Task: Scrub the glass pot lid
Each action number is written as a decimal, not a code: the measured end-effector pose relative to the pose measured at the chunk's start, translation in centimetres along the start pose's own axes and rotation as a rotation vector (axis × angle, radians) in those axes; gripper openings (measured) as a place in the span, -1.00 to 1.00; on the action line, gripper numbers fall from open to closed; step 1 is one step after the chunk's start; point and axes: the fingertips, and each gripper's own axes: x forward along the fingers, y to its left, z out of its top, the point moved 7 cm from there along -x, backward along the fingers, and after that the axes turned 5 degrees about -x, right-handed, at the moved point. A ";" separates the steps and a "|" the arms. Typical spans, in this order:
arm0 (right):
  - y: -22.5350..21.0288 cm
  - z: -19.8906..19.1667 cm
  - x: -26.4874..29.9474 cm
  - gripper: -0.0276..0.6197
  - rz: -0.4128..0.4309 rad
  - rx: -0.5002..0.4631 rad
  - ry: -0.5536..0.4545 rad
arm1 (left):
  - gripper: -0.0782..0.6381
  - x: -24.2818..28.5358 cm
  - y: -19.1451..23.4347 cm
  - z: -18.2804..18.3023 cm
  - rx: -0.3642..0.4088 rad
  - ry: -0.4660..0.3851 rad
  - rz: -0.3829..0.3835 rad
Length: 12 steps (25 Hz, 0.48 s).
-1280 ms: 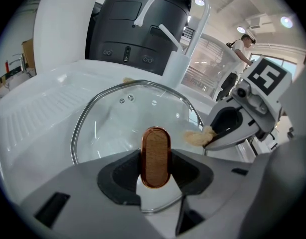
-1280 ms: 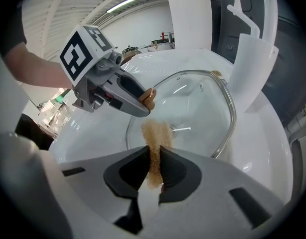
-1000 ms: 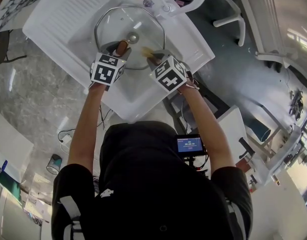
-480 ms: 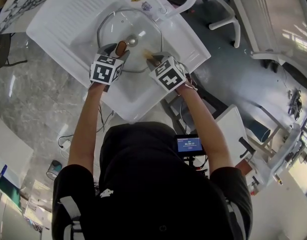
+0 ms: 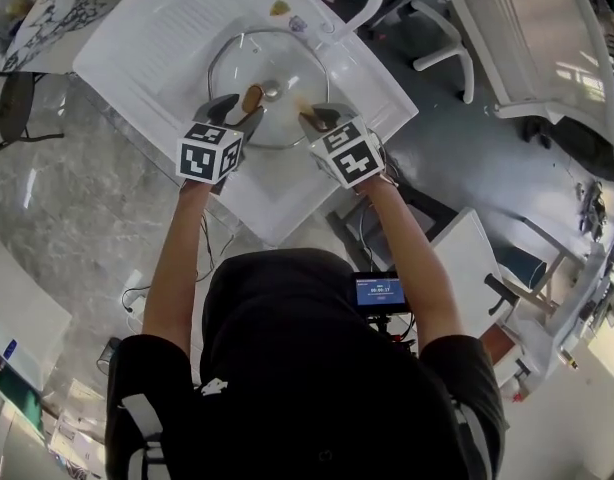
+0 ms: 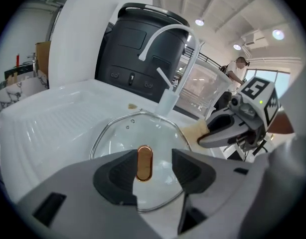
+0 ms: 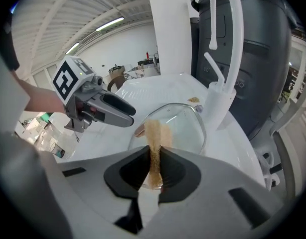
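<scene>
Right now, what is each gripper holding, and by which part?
Right gripper pinches the sponge by its near edge. Left gripper holds nothing; jaws opening around the lid knob.

No text fully readable.
- Screen [image 5: 380, 291], lower centre of head view: blue display with white row of digits, timer-like, too small to read.
- Left cube [image 5: 209, 152] and right cube [image 5: 353, 155], centre of head view: black-and-white square marker patterns, no letters or numbers.
- Same pattern on right cube [image 6: 256, 91], right of left gripper view.
- Same pattern on left cube [image 7: 68, 78], left of right gripper view.
</scene>
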 end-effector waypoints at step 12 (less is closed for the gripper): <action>4.0 3.1 -6.4 -0.83 -0.139 0.022 -0.158 | -0.52 -9.6 -4.0 2.0 0.099 -0.191 -0.022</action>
